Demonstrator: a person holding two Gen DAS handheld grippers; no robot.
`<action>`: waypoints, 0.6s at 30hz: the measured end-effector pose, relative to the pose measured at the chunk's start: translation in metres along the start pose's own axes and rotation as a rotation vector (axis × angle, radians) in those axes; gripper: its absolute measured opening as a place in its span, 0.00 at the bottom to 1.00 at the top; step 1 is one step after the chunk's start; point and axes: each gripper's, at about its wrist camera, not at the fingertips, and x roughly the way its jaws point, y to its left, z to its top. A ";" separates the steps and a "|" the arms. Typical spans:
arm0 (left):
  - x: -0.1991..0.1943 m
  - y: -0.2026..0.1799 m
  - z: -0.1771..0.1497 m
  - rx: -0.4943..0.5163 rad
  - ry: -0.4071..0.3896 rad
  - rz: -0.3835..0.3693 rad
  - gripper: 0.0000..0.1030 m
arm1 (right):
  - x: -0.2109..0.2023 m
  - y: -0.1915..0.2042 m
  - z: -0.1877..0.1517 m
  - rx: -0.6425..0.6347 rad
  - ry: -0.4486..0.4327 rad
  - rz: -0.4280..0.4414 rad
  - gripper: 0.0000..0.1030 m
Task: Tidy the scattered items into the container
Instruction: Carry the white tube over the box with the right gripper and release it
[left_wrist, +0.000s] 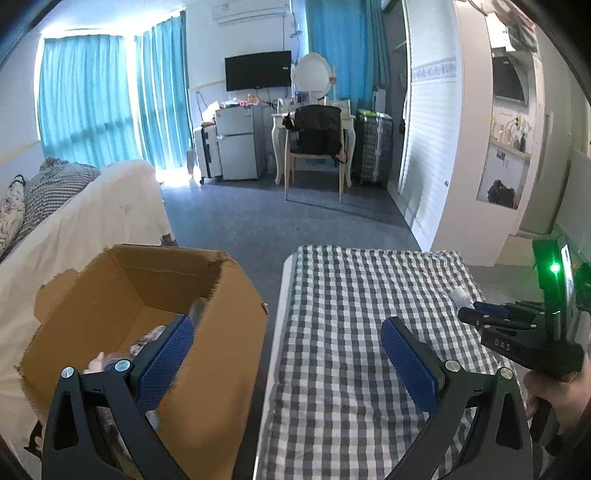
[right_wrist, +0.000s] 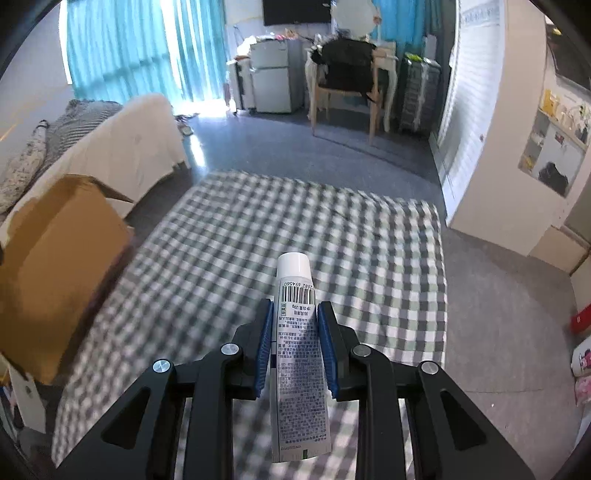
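my right tool (right_wrist: 294, 334) is clamped on a white printed tube with a white cap (right_wrist: 297, 354), held above the grey-and-white checked cloth bench (right_wrist: 388, 266). my left tool (left_wrist: 286, 356) stands wide apart, holding nothing, one finger over the open brown cardboard box (left_wrist: 229, 354), which holds indistinct items. beyond, a cream sofa (left_wrist: 110, 206).

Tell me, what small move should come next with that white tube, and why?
Probably carry the white printed tube leftward toward the open brown cardboard box: the right gripper is shut on it above the checked cloth, and the box stands to its left.
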 end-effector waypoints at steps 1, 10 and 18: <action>-0.005 0.004 0.001 -0.004 -0.007 0.004 1.00 | -0.006 0.008 0.002 -0.009 -0.010 0.005 0.23; -0.051 0.066 0.000 -0.068 -0.070 0.081 1.00 | -0.055 0.106 0.030 -0.110 -0.107 0.118 0.23; -0.084 0.149 -0.008 -0.161 -0.099 0.206 1.00 | -0.065 0.217 0.046 -0.226 -0.141 0.270 0.23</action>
